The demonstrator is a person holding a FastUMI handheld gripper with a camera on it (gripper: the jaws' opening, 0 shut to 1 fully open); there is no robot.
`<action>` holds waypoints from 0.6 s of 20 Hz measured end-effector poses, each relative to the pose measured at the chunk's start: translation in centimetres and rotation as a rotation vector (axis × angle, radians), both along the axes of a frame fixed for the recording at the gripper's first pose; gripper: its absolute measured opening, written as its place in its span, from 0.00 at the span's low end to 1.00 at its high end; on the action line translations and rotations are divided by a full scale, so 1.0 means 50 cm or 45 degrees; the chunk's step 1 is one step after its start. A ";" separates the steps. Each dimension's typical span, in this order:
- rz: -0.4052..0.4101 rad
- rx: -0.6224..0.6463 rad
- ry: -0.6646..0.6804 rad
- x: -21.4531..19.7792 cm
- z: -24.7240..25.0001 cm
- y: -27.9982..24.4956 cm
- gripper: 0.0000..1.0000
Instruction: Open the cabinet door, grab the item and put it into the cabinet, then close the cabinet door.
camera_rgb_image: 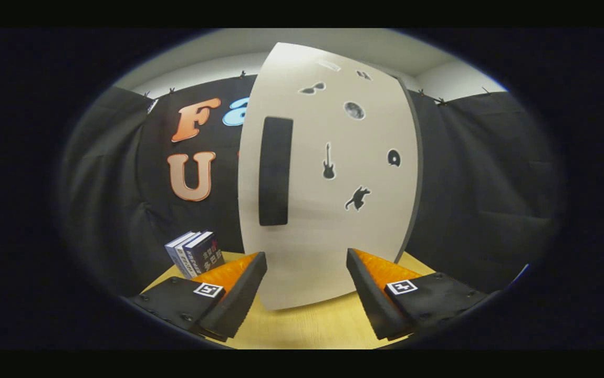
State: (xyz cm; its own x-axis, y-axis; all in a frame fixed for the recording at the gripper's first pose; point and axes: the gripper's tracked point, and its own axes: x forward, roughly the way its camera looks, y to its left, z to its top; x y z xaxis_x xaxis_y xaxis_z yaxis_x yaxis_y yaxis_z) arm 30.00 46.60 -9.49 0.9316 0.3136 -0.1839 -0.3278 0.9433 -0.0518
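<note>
Cabinet [328, 173]: tall, pale, upright on wooden counter [302, 325], door shut, front facing gripper [307, 262]. Door face: long dark vertical handle strip [274, 171] near left edge; small dark stickers right of handle, among them guitar, cat, moon. Books [195, 253]: small upright stack, dark covers, spines showing, on counter left of cabinet, near its lower left corner, apart from it. Gripper fingers spread apart, empty, just before cabinet base.

1. Cabinet door [328, 173] stands upright on the table [307, 328], directly ahead of the gripper [306, 262].
2. Gripper fingers spread apart, nothing between them.
3. Handle [275, 171] sits on the door's left part.
4. Books [195, 253] stand left of the cabinet, beyond the left finger.
</note>
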 end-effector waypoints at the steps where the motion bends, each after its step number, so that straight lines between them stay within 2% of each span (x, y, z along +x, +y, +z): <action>1: -0.021 0.007 -0.019 -0.015 0.024 -0.021 0.98; 8: -0.153 0.053 -0.099 -0.093 0.121 -0.153 0.98; 12: -0.220 0.065 -0.121 -0.118 0.140 -0.209 0.98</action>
State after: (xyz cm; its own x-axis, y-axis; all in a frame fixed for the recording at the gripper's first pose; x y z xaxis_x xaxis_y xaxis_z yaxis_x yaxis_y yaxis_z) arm 24.12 36.17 -2.46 0.9848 0.1541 -0.0806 -0.1566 0.9873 -0.0258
